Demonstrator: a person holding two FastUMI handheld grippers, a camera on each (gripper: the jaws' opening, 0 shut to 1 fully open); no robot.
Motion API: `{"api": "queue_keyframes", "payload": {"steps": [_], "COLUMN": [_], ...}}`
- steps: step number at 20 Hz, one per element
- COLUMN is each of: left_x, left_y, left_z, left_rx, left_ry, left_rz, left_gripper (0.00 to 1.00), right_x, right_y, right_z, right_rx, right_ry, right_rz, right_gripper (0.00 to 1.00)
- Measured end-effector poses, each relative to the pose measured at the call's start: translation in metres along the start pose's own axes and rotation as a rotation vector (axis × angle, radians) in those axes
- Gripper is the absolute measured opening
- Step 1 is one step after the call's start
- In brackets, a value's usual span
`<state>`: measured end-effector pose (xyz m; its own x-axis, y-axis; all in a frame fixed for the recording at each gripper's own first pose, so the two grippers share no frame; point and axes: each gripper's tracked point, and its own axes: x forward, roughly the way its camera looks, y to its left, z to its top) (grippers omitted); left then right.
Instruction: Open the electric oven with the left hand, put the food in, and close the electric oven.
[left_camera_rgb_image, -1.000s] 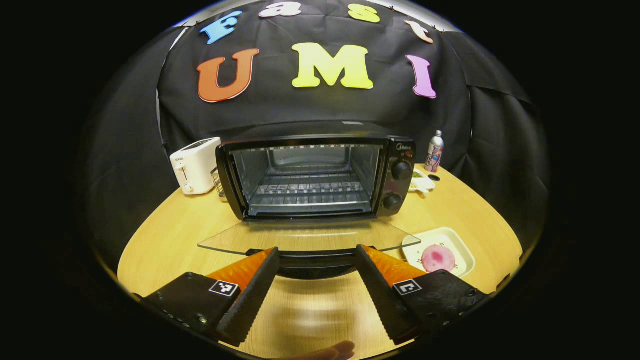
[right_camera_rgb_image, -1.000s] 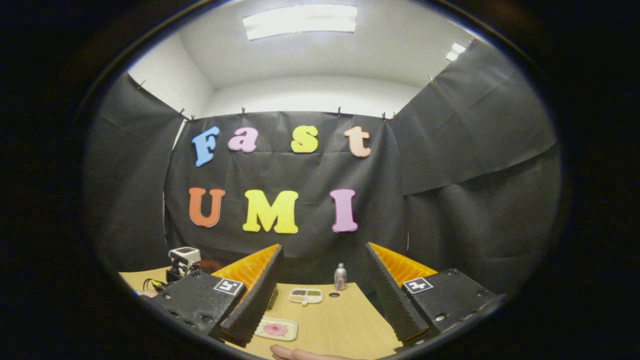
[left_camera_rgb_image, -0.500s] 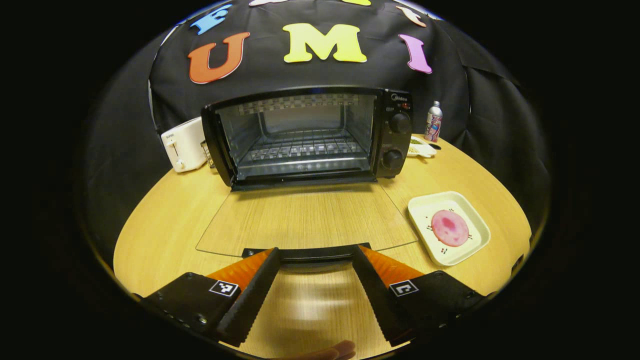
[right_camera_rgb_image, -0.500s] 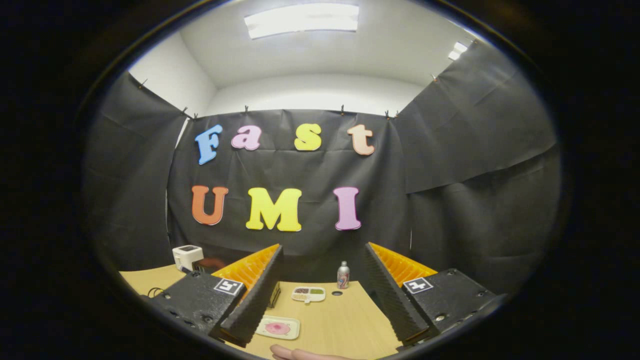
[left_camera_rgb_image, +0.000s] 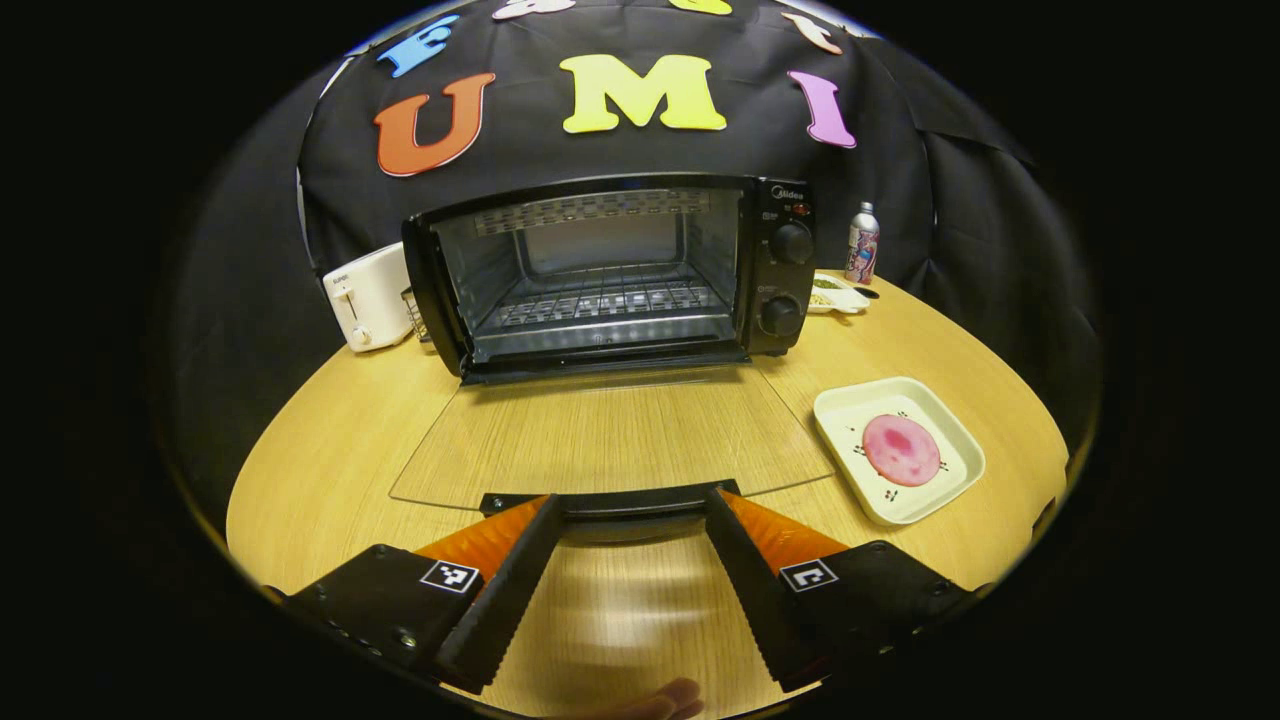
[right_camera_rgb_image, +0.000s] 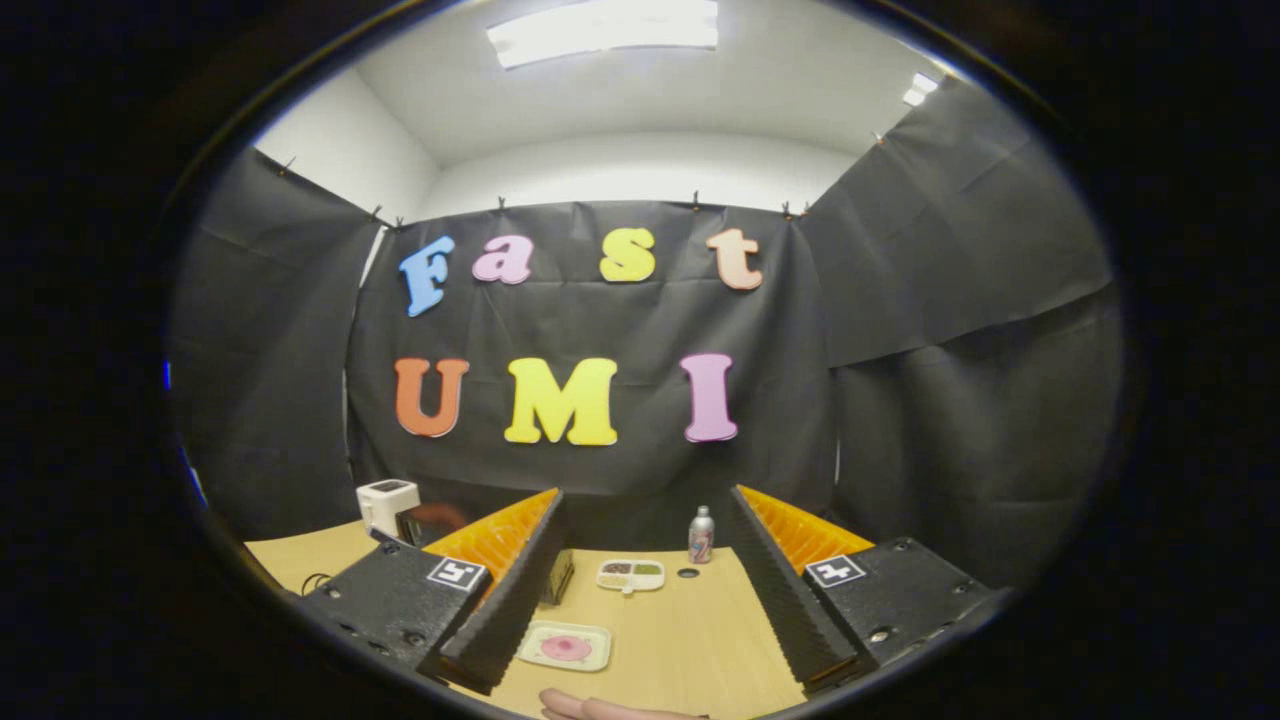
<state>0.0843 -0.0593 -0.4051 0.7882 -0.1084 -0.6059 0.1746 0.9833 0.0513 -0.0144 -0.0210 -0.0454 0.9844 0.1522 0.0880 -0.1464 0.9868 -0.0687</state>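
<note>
Your left gripper (left_camera_rgb_image: 622, 560) is spread wide and grips nothing, its fingertips at the handle (left_camera_rgb_image: 610, 503) of the oven's (left_camera_rgb_image: 610, 275) glass door (left_camera_rgb_image: 610, 440), which lies flat. The food (left_camera_rgb_image: 901, 450) sits on its plate (left_camera_rgb_image: 850, 410) at 3 o'clock. Your right gripper (right_camera_rgb_image: 648, 585) hangs wide and empty above the table (right_camera_rgb_image: 690, 650).

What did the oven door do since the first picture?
The glass door swung down from half-lowered to lying flat and fully open, its handle between the left gripper fingers, which are spread. The oven, plate with pink food and right gripper stayed put.
</note>
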Motion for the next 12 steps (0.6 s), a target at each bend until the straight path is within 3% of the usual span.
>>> {"api": "queue_keyframes", "payload": {"steps": [6,12], "left_x": [-0.063,-0.156], "left_y": [0.001,0.001], "left_z": [0.053,0.126], "left_rx": [-0.045,-0.022], "left_ry": [-0.197,-0.449], "left_rz": [-0.006,-0.004], "left_gripper": [0.93,0.93], "right_x": [0.045,0.095], "right_y": [-0.002,0.014], "right_z": [-0.051,-0.143], "right_rx": [-0.011,0.027], "right_ry": [0.191,0.533], "right_rz": [0.004,0.055], "right_gripper": [0.97,0.98]}}
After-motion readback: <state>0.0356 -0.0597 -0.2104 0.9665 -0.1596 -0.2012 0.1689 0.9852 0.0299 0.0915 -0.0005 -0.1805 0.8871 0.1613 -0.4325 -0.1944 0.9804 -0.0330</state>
